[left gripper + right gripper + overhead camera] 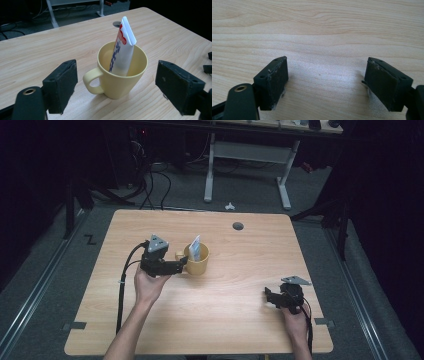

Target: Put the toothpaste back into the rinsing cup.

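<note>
The yellow mug (121,72) stands mid-table (240,320) with a soft toothpaste tube (123,47) inside, between the left hand-held gripper's (116,86) spread jaws; rigid, probably smooth, best gripped across its wall; the right hand-held gripper (325,85) gapes empty.

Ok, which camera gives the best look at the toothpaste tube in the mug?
The left gripper view: the toothpaste tube stands close up in the yellow mug, its printing visible. In the high view the tube is small. The right gripper view faces bare table.
</note>
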### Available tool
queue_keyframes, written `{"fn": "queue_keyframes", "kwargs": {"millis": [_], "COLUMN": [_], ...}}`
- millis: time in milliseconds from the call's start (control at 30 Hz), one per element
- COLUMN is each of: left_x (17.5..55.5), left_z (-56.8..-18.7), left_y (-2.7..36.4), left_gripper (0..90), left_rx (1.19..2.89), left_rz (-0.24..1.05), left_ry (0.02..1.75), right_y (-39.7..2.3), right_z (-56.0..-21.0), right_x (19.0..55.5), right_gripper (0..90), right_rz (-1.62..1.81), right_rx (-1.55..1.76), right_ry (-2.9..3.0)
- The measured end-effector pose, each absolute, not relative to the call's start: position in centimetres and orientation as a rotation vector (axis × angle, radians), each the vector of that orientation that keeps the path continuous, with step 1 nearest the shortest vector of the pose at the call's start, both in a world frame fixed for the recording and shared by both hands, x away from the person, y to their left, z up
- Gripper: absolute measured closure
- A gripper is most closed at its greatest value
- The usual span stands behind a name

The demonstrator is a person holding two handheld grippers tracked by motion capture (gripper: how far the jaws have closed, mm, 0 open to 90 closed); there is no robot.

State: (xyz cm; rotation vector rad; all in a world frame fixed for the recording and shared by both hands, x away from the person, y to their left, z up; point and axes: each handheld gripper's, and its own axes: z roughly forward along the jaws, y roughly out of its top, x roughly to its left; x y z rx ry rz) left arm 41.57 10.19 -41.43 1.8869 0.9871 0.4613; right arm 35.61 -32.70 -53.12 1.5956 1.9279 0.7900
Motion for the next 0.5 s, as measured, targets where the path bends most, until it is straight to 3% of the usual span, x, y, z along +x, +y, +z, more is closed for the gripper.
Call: {"fn": "queue_keyframes", "kwargs": {"millis": [500], "left_x": [40.5], "left_z": [-40.9], "left_y": [10.9], "left_gripper": [18.1], "left_rx": [1.865], "left_rz": [0.45], "left_ry": [0.982], "right_y": [-32.7], "right_z": [-53.1], "right_x": [35.6], "right_gripper": [19.3], "right_rz": [0.79], "right_rx": [1.595], "right_ry": [1.928]}}
